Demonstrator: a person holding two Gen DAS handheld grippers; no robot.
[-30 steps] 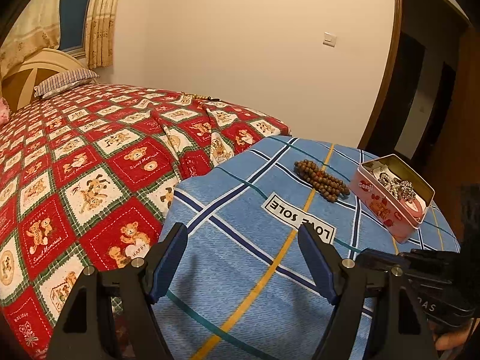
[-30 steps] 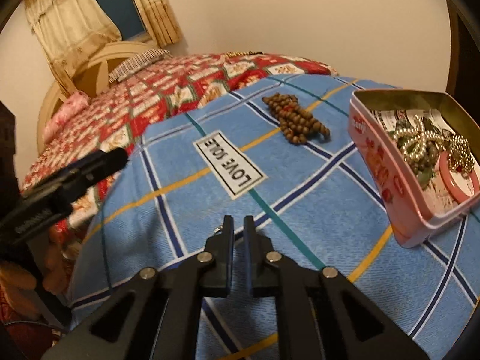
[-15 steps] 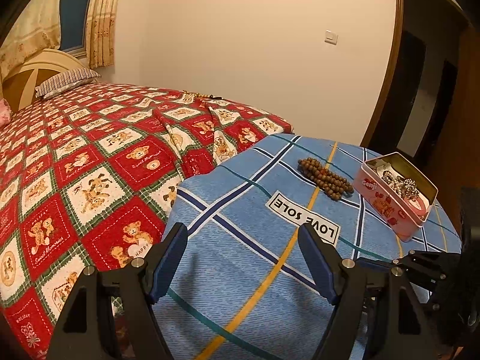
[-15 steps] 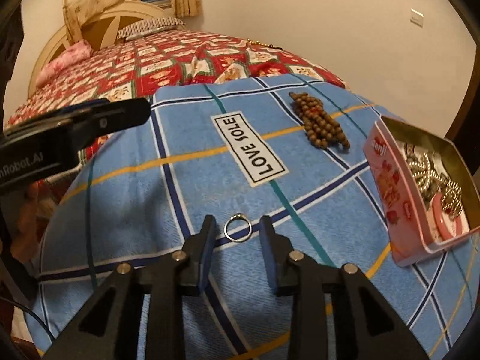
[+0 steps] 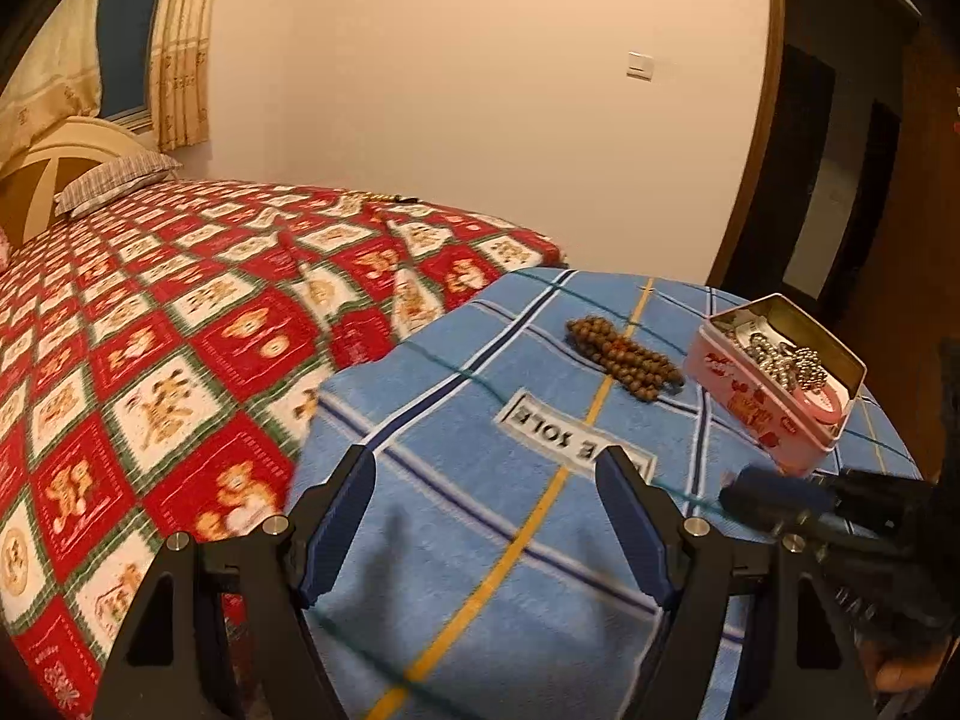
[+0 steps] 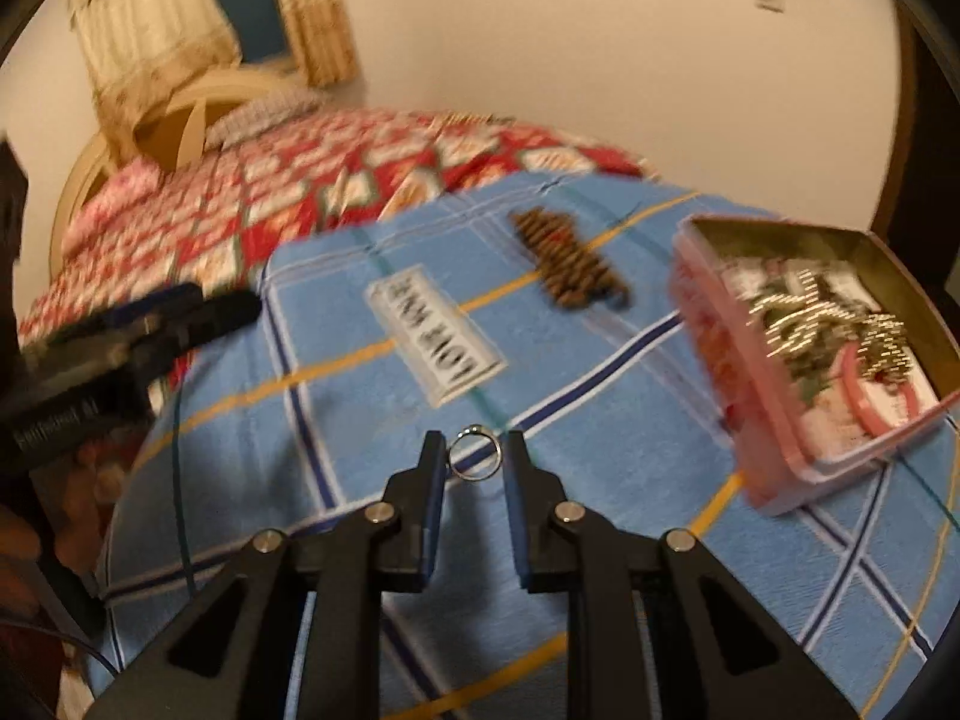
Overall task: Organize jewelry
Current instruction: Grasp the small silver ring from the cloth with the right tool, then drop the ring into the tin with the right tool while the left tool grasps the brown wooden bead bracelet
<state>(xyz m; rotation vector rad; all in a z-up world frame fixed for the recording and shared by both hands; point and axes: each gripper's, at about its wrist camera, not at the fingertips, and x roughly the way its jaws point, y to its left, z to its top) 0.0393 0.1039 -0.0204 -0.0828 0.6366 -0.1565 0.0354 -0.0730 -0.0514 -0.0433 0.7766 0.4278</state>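
Now ring between spread fingers of right hand-held gripper, ungripped; left hand-held gripper spread wide.

A blue plaid cloth with a "LOVE SOLE" label covers the surface that carries everything. On it, just beyond the label, lies a bunch of brown wooden beads. To the label's right stands an open pink tin of jewelry. Nearer than the label lies a small silver ring. A bed with a red bear-print quilt adjoins the cloth.
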